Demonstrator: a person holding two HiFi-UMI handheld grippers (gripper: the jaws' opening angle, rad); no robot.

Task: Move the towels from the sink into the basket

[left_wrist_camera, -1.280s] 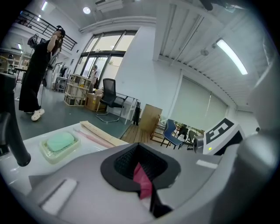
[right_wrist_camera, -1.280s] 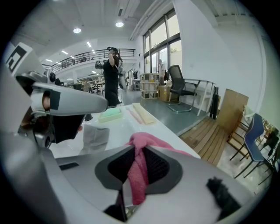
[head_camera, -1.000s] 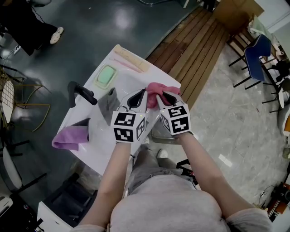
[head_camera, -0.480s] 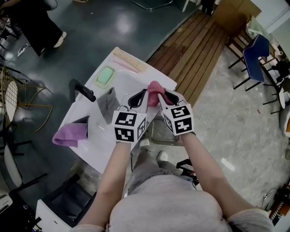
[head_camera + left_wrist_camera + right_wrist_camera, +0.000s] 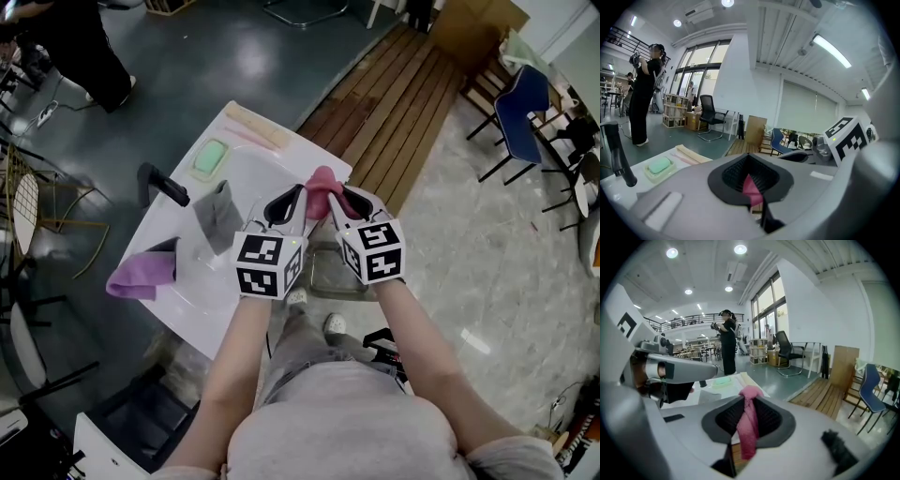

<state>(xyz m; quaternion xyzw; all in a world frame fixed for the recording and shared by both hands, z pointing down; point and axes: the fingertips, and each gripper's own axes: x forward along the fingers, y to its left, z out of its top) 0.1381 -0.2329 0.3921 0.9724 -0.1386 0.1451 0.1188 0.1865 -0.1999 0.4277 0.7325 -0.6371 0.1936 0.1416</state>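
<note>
Pink towel point(image 5: 322, 178) in two claws point(image 5: 286, 204) point(image 5: 347, 202); one purple towel point(image 5: 141, 274), one grey point(image 5: 217, 216)

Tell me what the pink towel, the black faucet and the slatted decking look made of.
The pink towel looks like soft matte cloth: it bunches and droops limply. The black faucet is probably matte-coated metal, possibly plastic. The slatted decking looks like brown wood, in parallel boards.

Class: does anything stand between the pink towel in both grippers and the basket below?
Nothing visible does. The pink towel hangs between the left gripper and right gripper; the basket sits just below, partly hidden by them.
</note>
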